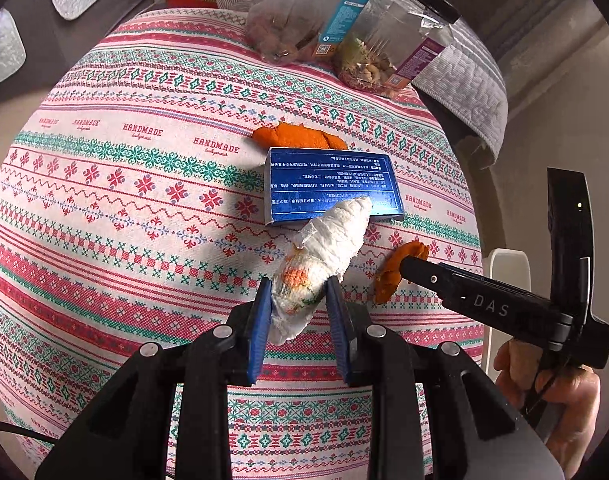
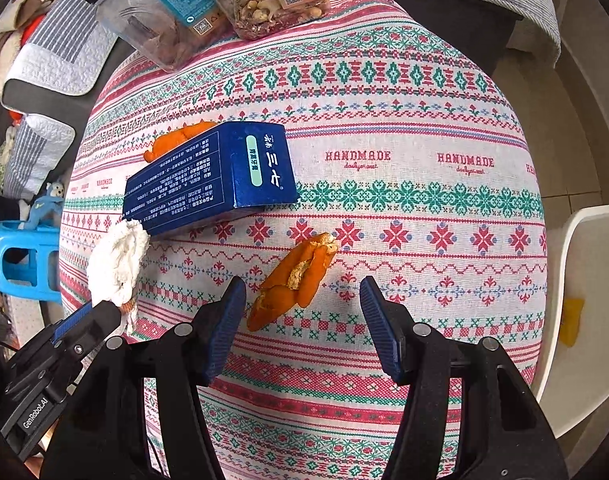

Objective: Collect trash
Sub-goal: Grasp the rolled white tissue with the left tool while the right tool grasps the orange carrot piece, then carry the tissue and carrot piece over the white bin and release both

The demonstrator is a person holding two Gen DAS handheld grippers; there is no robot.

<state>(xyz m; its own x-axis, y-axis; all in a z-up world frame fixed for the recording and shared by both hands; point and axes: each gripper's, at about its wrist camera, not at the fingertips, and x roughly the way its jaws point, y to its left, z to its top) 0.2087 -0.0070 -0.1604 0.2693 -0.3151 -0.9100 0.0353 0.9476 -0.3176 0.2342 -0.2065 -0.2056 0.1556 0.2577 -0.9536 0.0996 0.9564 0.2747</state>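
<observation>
My left gripper (image 1: 298, 292) is shut on a crumpled white tissue (image 1: 324, 252) with orange stains, whose far end rests against a blue box (image 1: 330, 184). The tissue also shows in the right wrist view (image 2: 118, 264), held by the left gripper (image 2: 100, 312). My right gripper (image 2: 302, 300) is open, its fingers on either side of an orange peel (image 2: 296, 280) on the patterned tablecloth (image 2: 404, 200). That peel (image 1: 396, 272) sits beside the right gripper's finger (image 1: 420, 272) in the left wrist view. A second orange peel (image 1: 300, 136) lies behind the blue box (image 2: 212, 184).
Two clear plastic snack containers (image 1: 300, 20) (image 1: 388, 52) stand at the table's far edge, also seen in the right wrist view (image 2: 164, 12). A white chair (image 2: 584, 300) stands to the right of the table. A blue stool (image 2: 20, 256) stands on the left.
</observation>
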